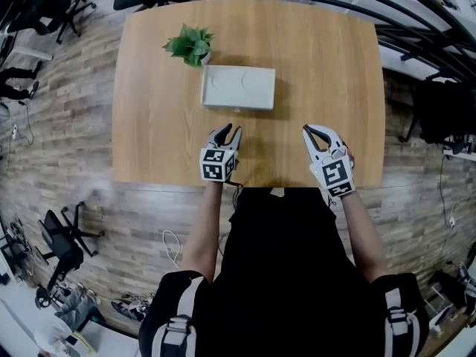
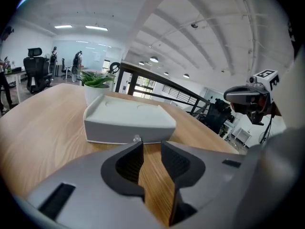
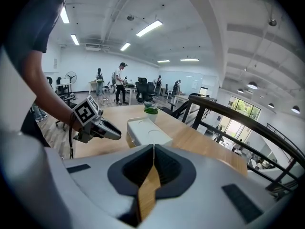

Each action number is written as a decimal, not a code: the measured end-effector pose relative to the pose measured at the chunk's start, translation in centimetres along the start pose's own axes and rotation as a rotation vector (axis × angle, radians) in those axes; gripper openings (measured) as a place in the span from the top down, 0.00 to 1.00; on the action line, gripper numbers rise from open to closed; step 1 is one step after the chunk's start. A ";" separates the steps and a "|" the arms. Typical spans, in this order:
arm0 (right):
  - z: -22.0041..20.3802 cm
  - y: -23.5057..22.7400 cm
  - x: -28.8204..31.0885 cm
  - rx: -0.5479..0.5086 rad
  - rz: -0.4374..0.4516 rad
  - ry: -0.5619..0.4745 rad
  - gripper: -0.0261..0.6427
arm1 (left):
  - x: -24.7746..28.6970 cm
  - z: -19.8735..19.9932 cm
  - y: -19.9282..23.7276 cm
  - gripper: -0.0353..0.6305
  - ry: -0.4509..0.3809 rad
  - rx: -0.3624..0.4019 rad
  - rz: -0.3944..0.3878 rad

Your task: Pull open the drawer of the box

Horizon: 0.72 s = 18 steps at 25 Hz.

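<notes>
A pale grey box (image 1: 238,88) lies on the wooden table (image 1: 156,132), its drawer front with a small knob (image 2: 137,139) facing me. The drawer looks closed. My left gripper (image 1: 229,130) hovers just in front of the box, open, with a clear gap between its pads and nothing in it; in the left gripper view the gripper (image 2: 152,144) points at the knob but stays short of it. My right gripper (image 1: 309,130) hangs to the right of the box and nearer to me, shut and empty, its tips touching (image 3: 153,147).
A small potted plant (image 1: 190,44) stands behind the box's left corner. The table's near edge (image 1: 253,186) runs right under my wrists. Office chairs (image 1: 63,236) and a dark railing (image 1: 416,21) surround the table.
</notes>
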State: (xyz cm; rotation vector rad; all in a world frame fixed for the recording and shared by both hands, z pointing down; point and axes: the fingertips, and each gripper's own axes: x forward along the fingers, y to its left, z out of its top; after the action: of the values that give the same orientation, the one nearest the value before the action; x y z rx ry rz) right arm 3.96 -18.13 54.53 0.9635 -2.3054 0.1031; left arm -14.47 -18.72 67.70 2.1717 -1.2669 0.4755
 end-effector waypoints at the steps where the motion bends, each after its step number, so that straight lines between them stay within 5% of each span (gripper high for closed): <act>1: -0.1 -0.1 0.0 0.001 0.000 0.001 0.92 | 0.2 -0.1 0.1 0.77 0.003 -0.004 0.000; 18: -1.8 -0.2 -1.1 0.057 -0.007 0.033 0.92 | 4.1 -1.8 1.9 0.73 0.053 -0.043 0.028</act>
State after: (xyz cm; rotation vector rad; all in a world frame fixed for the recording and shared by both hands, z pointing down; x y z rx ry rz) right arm 5.59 -17.08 55.28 0.9916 -2.2795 0.1814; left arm -14.18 -21.08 71.97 2.0949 -1.2691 0.5090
